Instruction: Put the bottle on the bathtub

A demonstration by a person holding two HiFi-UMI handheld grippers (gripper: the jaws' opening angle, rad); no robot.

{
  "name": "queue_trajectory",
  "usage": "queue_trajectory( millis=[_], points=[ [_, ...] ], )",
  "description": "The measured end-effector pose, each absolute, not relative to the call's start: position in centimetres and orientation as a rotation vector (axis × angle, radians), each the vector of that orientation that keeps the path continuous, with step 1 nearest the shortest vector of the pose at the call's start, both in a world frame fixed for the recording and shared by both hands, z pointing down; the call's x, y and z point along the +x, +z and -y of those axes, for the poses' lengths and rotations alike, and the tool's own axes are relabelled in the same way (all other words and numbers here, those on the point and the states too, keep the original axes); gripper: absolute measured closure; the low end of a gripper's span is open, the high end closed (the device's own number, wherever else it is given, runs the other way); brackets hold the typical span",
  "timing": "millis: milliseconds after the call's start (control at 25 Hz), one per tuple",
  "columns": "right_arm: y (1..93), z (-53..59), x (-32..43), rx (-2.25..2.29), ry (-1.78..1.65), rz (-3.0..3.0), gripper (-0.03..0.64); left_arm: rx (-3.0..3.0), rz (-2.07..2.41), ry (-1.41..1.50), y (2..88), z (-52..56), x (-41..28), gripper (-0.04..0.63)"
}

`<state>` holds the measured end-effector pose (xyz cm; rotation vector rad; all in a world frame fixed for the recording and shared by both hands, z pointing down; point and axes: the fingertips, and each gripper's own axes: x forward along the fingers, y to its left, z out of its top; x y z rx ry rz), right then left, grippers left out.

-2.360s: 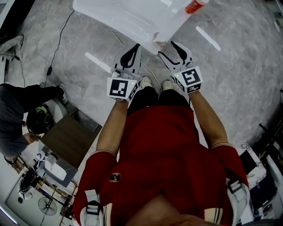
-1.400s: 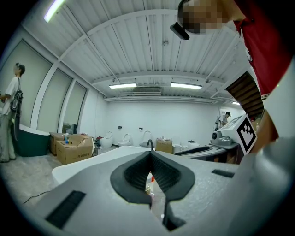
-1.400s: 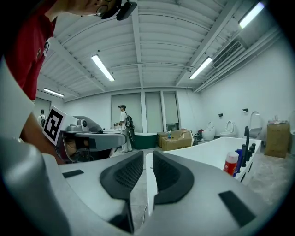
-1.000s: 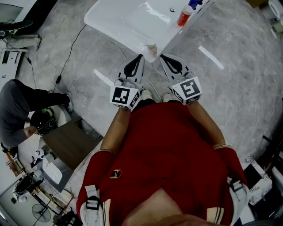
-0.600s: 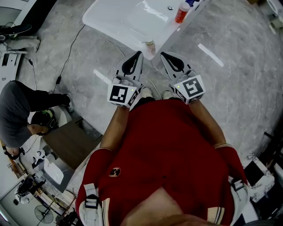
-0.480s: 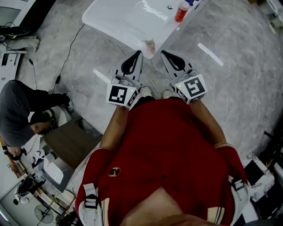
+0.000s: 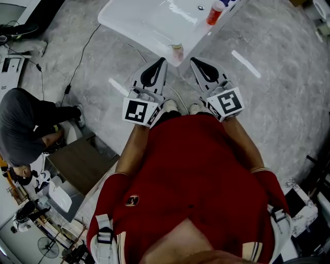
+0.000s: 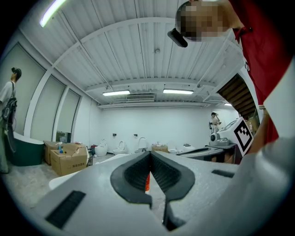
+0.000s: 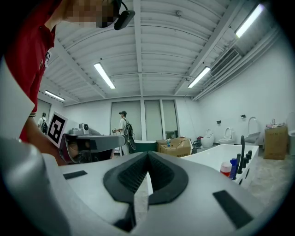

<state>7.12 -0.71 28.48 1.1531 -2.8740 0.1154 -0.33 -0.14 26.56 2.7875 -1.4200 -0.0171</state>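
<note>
Bystander (image 7: pixel 25 130) lower at left — left tool (image 7: pixel 163 60), right tool (image 7: pixel 193 60) shut near bathtub (image 7: pixel 135 21) corner

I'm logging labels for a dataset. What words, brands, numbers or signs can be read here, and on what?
No text can be read in any view.
On the cubes of the left gripper and right gripper: square patterns, no letters.
On the red bottle on the bathtub: label too small.
On the shirt badge: too small.
On the cardboard box: nothing legible.
</note>
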Motion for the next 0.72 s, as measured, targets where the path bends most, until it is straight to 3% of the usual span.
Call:
queue_trajectory(
  millis=[720],
  points=[
    [29.8, 0.3, 7.1, 1.136, 0.140, 2.857, 0.620, 2.765, 1.429, -0.008, 27.5, -0.1, -0.7, 0.589]
  ],
)
